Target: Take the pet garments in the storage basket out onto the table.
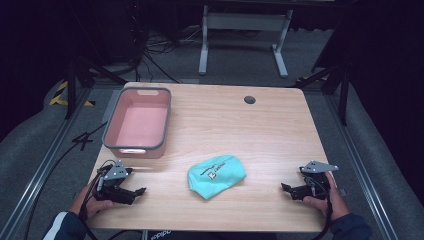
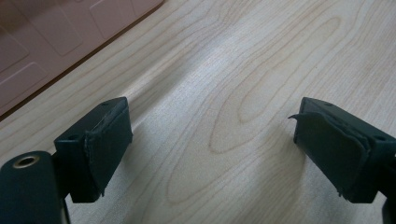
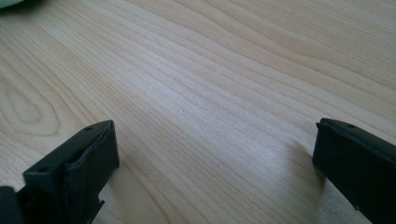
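A folded teal cloth bag (image 1: 217,176) with a white label lies near the front middle of the wooden table (image 1: 220,120). A pink bin with a grey rim (image 1: 138,124) stands at the left, nothing visible inside. My left gripper (image 1: 140,191) rests low at the front left, jaws wide apart over bare wood (image 2: 212,135), with the bin's pink wall (image 2: 51,42) at upper left. My right gripper (image 1: 284,188) sits at the front right, also open above bare wood (image 3: 215,135); a sliver of the teal bag (image 3: 14,3) shows at its top left corner.
A dark round grommet (image 1: 249,99) sits near the table's far edge. Beyond the table are a white desk frame (image 1: 245,35), cables on grey carpet, and black stand legs at both sides. Bare wood spreads between the bag and each gripper.
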### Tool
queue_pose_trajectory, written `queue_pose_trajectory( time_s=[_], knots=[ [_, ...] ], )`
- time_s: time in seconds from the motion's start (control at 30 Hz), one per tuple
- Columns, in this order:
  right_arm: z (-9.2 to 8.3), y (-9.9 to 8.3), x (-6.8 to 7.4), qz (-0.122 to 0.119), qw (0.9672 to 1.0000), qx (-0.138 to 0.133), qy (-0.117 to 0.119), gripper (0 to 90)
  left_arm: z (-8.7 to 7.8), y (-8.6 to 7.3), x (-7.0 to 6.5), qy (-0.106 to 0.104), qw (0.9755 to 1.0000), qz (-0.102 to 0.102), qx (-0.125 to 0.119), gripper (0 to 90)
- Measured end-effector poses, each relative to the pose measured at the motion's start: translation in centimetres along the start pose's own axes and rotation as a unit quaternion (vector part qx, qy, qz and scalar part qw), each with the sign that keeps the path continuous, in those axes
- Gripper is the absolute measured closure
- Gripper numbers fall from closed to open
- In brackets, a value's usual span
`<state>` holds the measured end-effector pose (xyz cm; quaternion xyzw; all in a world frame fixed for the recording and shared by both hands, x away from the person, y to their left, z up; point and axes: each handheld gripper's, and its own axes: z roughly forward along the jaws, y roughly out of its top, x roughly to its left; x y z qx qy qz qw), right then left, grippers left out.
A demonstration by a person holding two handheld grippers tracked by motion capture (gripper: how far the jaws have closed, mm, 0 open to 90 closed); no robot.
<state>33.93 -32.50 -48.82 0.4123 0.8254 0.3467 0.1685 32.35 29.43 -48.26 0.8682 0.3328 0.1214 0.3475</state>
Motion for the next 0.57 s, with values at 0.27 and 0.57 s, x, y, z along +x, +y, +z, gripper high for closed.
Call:
queue_pose_trajectory(
  time_s=[0.27, 0.57],
  knots=[
    [0.0, 0.0, 0.0, 0.0, 1.0, 0.0, 0.0, 0.7, 0.09, 0.07, 0.05, 0.001, 1.0, 0.003, 0.001, 10.4],
    [0.0, 0.0, 0.0, 0.0, 1.0, 0.0, 0.0, 0.7, 0.12, 0.08, 0.04, 0.002, 1.0, 0.002, 0.001, 9.9]
  ],
)
